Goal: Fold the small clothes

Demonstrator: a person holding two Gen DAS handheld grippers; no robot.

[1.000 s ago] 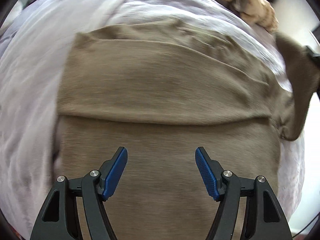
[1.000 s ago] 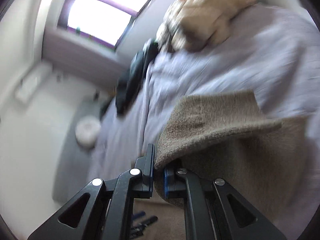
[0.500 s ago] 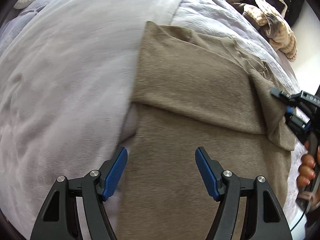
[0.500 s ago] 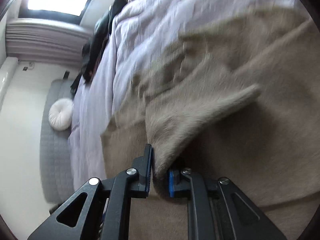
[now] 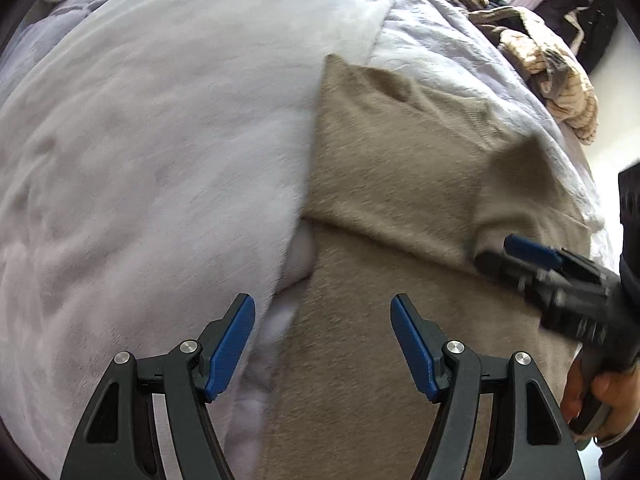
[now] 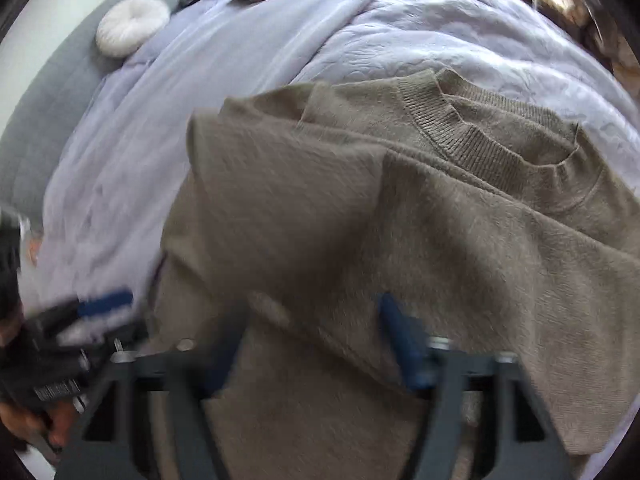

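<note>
Sweater: a taupe knit sweater (image 6: 400, 216) lies flat on the bed (image 5: 140, 160), ribbed collar (image 6: 492, 140) at the far side in the right wrist view.
Folds done: both sleeves look laid in across the body; one sleeve (image 5: 384, 168) crosses it in the left wrist view.
Folds left: by my reading, the body has yet to be doubled over bottom to collar, then set aside.
Right hand-held gripper (image 6: 312, 344): its jaws have just been opening; they stand wide over the laid sleeve, pads off the knit, holding nothing.
Left hand-held gripper (image 5: 322, 344): jaws apart, empty, over the sweater's near left edge where it meets the pale blanket.
Surroundings: a patterned garment (image 5: 560, 76) heaped at the far right.
</note>
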